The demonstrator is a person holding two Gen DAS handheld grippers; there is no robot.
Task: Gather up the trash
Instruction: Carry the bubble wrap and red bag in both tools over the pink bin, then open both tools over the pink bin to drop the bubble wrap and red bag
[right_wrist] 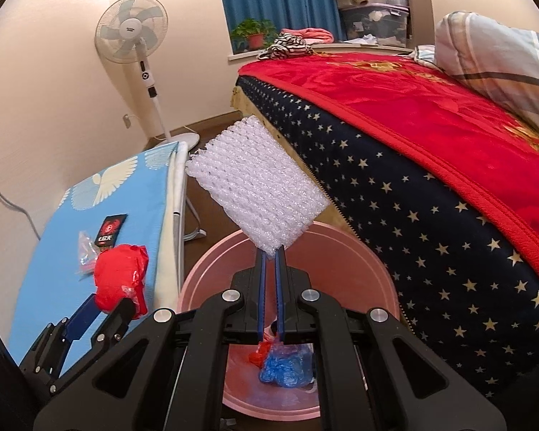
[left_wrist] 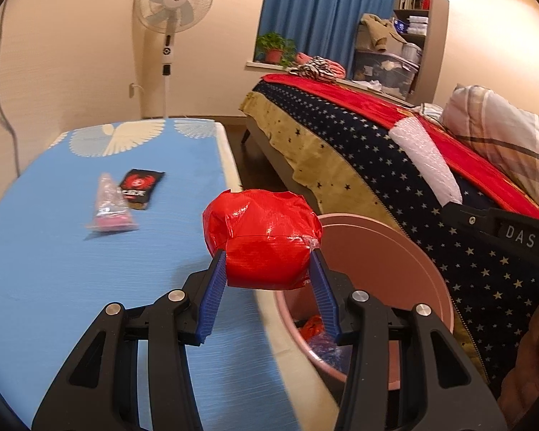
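My left gripper (left_wrist: 267,255) is shut on a crumpled red plastic bag (left_wrist: 262,237), held at the right edge of the blue table (left_wrist: 54,269), just left of the pink bin (left_wrist: 413,262). From the right wrist view the same red bag (right_wrist: 120,276) sits left of the bin. My right gripper (right_wrist: 272,253) is shut on a white foam net sheet (right_wrist: 255,186), which sticks up above the pink bin (right_wrist: 377,280). Blue and red plastic scraps (right_wrist: 287,362) lie at the bin's bottom. A black packet (left_wrist: 140,186) and a clear wrapper with pink inside (left_wrist: 109,204) lie on the table.
A bed with a red blanket and a star-patterned cover (right_wrist: 431,186) runs close along the bin's right side. A standing fan (left_wrist: 169,10) stands by the wall beyond the table. A hand (left_wrist: 531,359) holding the other gripper shows at the lower right.
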